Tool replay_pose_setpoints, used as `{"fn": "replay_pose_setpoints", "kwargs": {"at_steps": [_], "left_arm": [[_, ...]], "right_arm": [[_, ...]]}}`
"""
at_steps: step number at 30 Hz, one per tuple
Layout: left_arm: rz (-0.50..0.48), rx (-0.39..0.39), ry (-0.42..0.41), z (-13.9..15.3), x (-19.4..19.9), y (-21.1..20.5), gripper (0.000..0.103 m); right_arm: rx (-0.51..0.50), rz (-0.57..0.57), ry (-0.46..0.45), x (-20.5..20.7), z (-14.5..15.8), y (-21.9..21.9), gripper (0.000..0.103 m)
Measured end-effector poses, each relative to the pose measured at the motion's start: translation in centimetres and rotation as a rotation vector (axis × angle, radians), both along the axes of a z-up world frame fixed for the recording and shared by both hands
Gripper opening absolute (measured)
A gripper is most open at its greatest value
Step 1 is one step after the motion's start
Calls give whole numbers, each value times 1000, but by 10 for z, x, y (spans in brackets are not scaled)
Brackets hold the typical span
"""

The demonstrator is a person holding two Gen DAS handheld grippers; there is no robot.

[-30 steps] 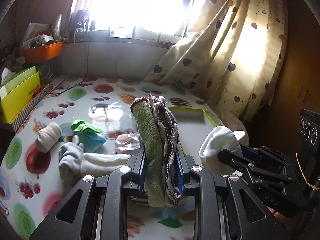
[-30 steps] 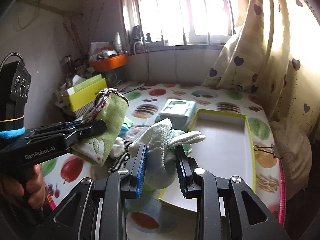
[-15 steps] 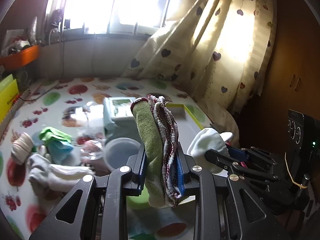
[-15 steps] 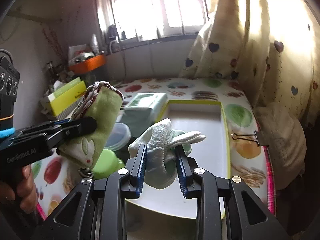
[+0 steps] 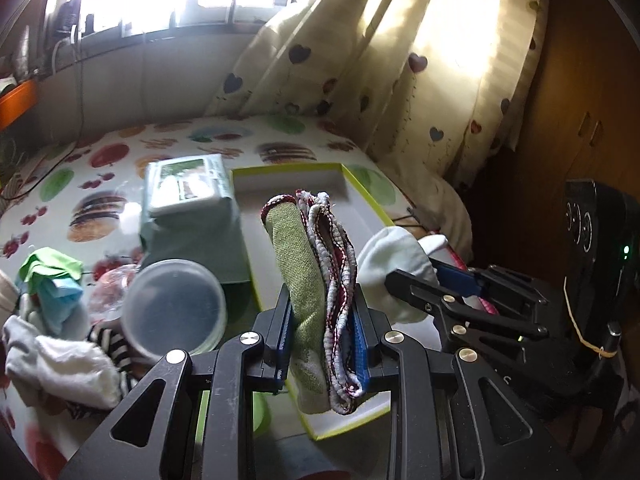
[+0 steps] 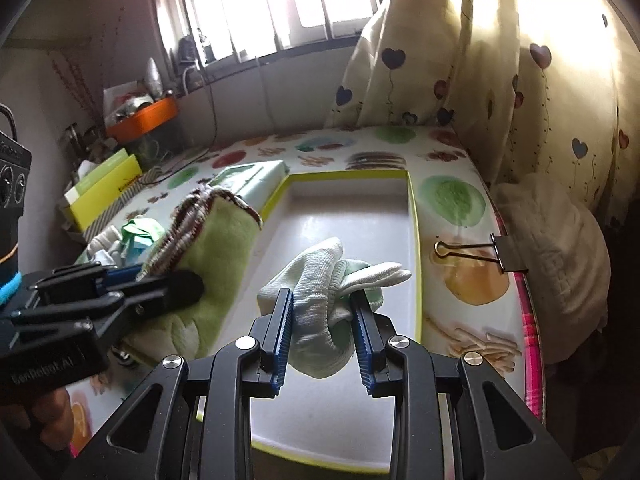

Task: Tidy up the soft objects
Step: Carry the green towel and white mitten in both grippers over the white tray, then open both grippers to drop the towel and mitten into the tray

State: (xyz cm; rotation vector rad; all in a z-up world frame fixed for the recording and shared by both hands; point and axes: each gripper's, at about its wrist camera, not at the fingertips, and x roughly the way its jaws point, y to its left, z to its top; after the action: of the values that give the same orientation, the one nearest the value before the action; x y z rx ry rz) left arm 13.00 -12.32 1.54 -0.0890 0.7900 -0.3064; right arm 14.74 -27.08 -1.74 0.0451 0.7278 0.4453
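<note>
Green folded cloth, red-white edging, clamped upright between left fingers. White sock bunched, clamped between right fingers, tray at 12 o'clock.

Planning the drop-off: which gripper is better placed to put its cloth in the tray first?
Right, probably. The right gripper holds its white sock over the tray; the left gripper's green towel hangs near the tray's edge.
</note>
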Motion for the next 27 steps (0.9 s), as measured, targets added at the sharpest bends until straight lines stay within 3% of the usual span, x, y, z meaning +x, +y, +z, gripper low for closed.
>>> {"fn": "replay_pose_setpoints", "kwargs": {"at_steps": [9, 11, 13, 14, 27], "left_arm": [[-21, 11, 50, -16, 19, -12, 28], [-25, 14, 56, -19, 22, -13, 28], [-17, 14, 57, -20, 23, -14, 31], [-10, 15, 55, -21, 25, -13, 31], [9, -15, -12, -3, 17, -1, 45]], "right_arm": [[6, -21, 31, 15, -11, -9, 30], [9, -26, 26, 14, -10, -10, 34], [11, -34, 17, 13, -9, -13, 47], [11, -40, 12, 13, -8, -14, 49], [10, -70, -47, -6, 10, -18, 59]]}}
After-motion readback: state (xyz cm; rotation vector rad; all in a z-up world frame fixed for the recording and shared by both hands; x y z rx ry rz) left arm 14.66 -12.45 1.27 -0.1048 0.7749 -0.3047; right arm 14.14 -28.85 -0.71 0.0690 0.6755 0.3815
